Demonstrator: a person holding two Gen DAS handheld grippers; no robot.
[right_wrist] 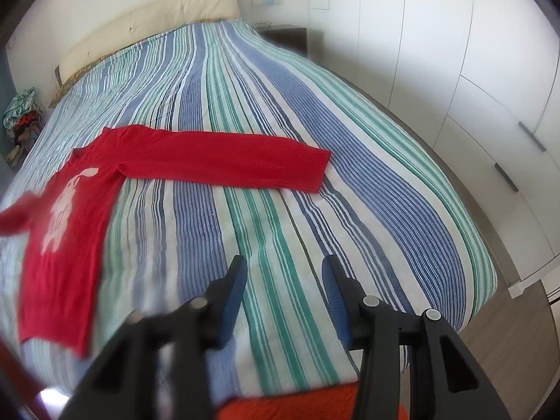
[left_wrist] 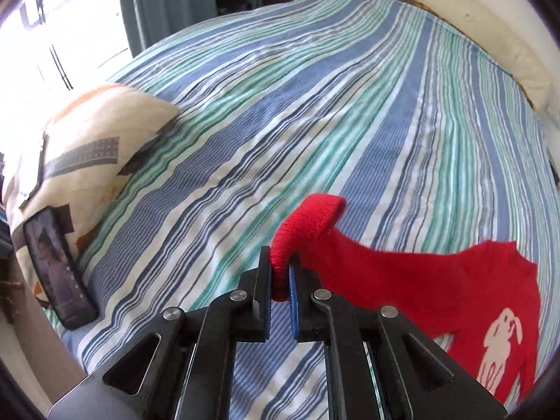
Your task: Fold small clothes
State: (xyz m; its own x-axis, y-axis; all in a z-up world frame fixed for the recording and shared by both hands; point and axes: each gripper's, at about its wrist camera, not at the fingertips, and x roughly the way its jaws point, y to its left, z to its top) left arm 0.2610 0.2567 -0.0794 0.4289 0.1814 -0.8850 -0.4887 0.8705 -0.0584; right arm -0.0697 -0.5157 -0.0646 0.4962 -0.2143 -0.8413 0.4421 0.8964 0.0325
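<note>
My left gripper [left_wrist: 280, 280] jaws pinch the red sweater [left_wrist: 437, 280] cuff; right gripper [right_wrist: 285, 297] jaws spread, empty. A shallow bite risks slipping mid-fold.

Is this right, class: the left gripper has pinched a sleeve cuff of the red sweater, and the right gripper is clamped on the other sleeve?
One part is wrong. The right gripper is open and holds nothing; the other sleeve lies flat on the striped bedspread, as the right wrist view shows. The left gripper does pinch the red sweater by its cuff.
</note>
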